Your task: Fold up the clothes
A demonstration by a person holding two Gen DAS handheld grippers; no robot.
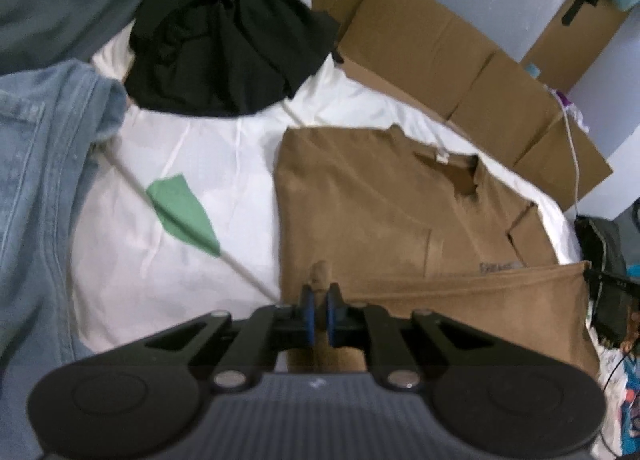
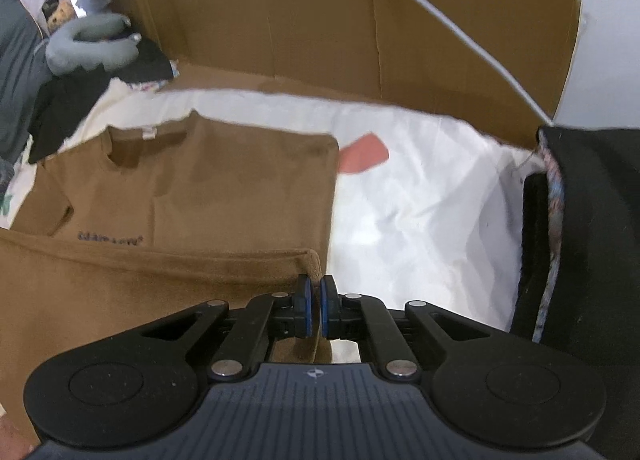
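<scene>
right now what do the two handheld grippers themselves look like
Both match. The left gripper and right gripper are matte black, with angled linkage arms, silver pivot pins and blue pads inside the fingertips. Each has a ribbed dark grey body bearing a small white mark, flanked by round black discs. No cables, hands or sleeves show.

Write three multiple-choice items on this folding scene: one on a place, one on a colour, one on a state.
1. Where does the black garment lie, in the left wrist view?
A. beyond the green tape
B. on the brown shirt
C. inside a box

2. What colour is the tape patch past the shirt's far corner, in the right wrist view?
A. blue
B. pink
C. yellow

3. What are the left tongs and right tongs doing?
A. both open
B. one open
C. both shut on the shirt's hem

Answers: A, it sits farther off on the white sheet; B, plainly pink; C, brown cloth sits between both pairs of pads.
</scene>
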